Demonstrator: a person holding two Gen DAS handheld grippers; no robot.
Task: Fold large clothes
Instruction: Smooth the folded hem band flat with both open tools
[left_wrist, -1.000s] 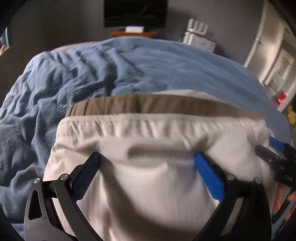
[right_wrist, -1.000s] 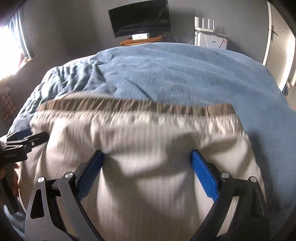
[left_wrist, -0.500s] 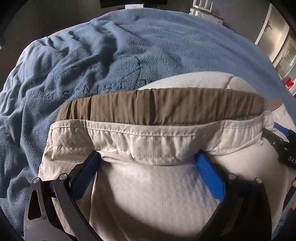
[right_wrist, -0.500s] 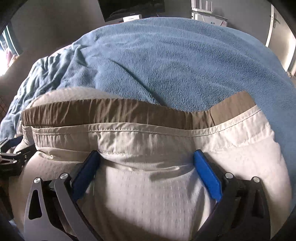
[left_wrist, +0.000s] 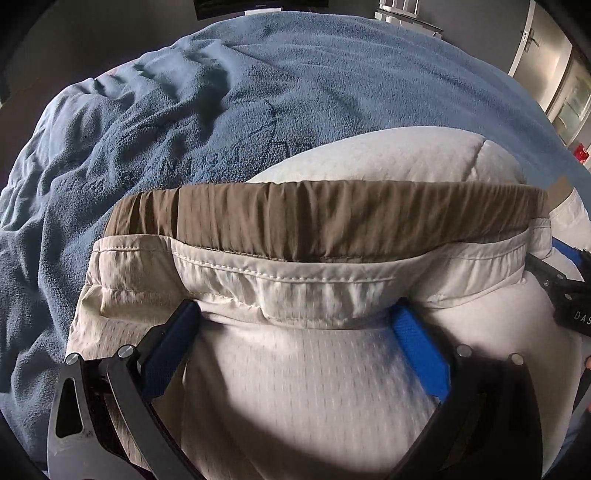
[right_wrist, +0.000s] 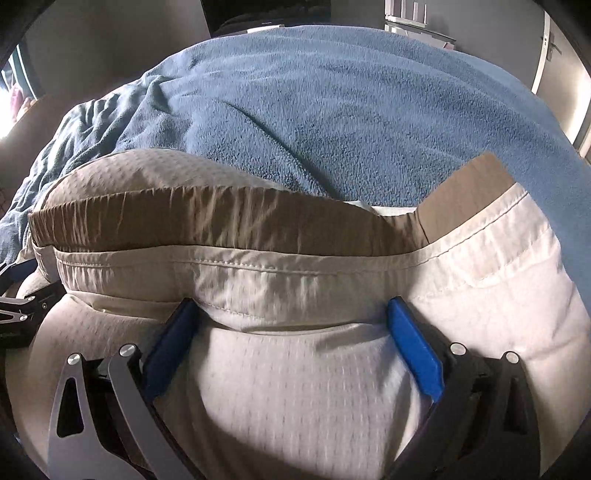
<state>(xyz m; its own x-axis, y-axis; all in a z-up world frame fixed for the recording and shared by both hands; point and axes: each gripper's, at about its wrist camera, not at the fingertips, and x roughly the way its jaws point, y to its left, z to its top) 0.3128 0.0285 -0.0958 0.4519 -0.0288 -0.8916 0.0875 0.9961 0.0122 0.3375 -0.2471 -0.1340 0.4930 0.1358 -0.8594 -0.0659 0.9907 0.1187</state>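
Observation:
Cream shorts with a brown waistband lie on a blue blanket, the top folded over the lower part. In the left wrist view my left gripper has its blue pads wide apart with the folded hem lying across them. In the right wrist view the shorts and waistband show the same fold; my right gripper is spread equally wide over the hem. Each gripper shows at the other view's edge, the right gripper and the left gripper.
The blue blanket covers the bed and is rumpled at the left. A dark screen and a white radiator stand beyond the bed. A door is at the far right.
Both grippers have moved forward and down, carrying the waistband end over the lower part of the shorts. The room beyond has slid up out of view.

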